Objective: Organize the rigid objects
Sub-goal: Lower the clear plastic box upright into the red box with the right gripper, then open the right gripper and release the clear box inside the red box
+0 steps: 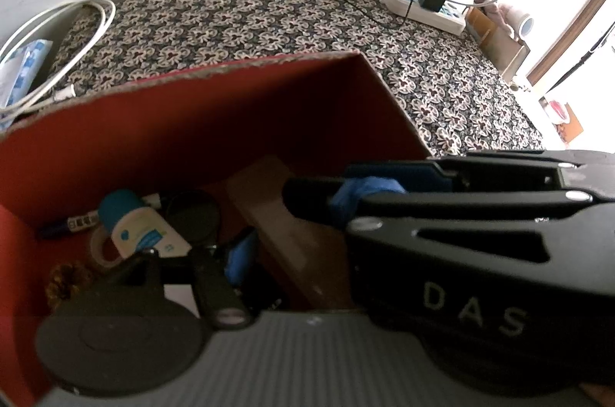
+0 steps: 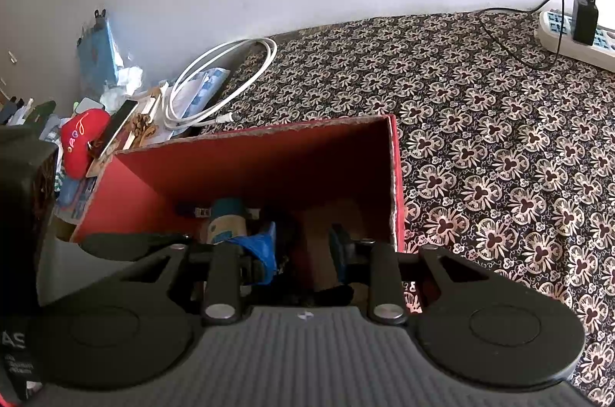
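Right gripper [image 2: 303,249] hangs inside the red box [image 2: 269,168], its fingers apart and empty. Left gripper [image 1: 307,253] is half hidden, so I cannot tell its state. Bottle [image 1: 142,234] and wooden block [image 1: 276,215] lie below. So crowded, the grippers may collide.

Box [image 2: 246,168]: red cardboard, matt, rough raw rim. Cloth [image 2: 499,145]: printed floral fabric, woven. Bottle [image 1: 144,234]: smooth plastic, semi-gloss. Power strip [image 1: 419,5]: glossy white plastic. Cable [image 2: 226,76]: smooth white.

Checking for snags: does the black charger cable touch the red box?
Apart. The right wrist view shows patterned cloth between the black cable and the red box.
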Available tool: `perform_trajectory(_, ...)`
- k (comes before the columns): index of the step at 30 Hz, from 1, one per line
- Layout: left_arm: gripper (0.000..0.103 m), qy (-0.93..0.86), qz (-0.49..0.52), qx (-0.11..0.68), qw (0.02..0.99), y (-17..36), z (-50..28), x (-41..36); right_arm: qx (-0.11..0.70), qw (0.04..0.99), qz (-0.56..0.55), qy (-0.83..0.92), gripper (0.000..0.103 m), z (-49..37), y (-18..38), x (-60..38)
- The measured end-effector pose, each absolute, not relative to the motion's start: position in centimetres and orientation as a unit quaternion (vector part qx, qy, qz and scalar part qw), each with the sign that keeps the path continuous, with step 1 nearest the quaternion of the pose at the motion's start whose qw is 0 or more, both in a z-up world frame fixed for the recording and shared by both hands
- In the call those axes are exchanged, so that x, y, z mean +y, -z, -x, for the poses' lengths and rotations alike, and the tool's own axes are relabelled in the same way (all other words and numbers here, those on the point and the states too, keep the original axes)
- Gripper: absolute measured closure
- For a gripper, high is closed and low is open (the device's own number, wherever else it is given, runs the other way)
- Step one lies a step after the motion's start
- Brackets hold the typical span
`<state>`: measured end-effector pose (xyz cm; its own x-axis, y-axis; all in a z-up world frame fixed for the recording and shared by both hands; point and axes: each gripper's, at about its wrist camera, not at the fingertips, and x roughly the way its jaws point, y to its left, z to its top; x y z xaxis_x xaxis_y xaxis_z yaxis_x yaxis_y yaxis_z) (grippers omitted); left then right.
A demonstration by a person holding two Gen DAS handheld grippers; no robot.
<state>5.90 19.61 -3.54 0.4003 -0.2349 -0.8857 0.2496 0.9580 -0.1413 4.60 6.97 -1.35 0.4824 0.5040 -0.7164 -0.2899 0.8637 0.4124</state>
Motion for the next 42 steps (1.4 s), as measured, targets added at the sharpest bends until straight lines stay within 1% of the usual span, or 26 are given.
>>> perform_trajectory(7,0.043,0.144,-0.002,0.528,0.837,3.4,-5.8,19.8,0.444,0.856,-0.125,-0.235,0.09,-4.5,1.4,6.9)
perform_trajectory(13,0.042,0.127,-0.005,0.524,0.842,2.9,-5.0,20.6,0.431,0.853,-0.168,-0.243,0.09,-4.8,0.9,6.1)
perform_trajectory(18,0.042,0.097,-0.005,0.515,0.852,2.0,-4.2,22.3,0.419,0.863,-0.151,-0.237,0.09,-4.2,0.2,6.7)
perform_trajectory(24,0.04,0.061,-0.021,0.502,0.863,1.0,-3.1,24.0,0.424,0.864,-0.139,-0.232,0.09,-3.8,0.1,7.5)
perform_trajectory(34,0.039,0.024,-0.035,0.504,0.863,1.5,-2.5,26.0,0.43,0.872,-0.103,-0.209,0.087,-2.8,1.1,9.2)
perform_trajectory(42,0.038,0.024,-0.049,0.505,0.861,1.9,-2.5,26.0,0.418,0.884,-0.079,-0.191,0.088,-2.4,1.6,10.2)
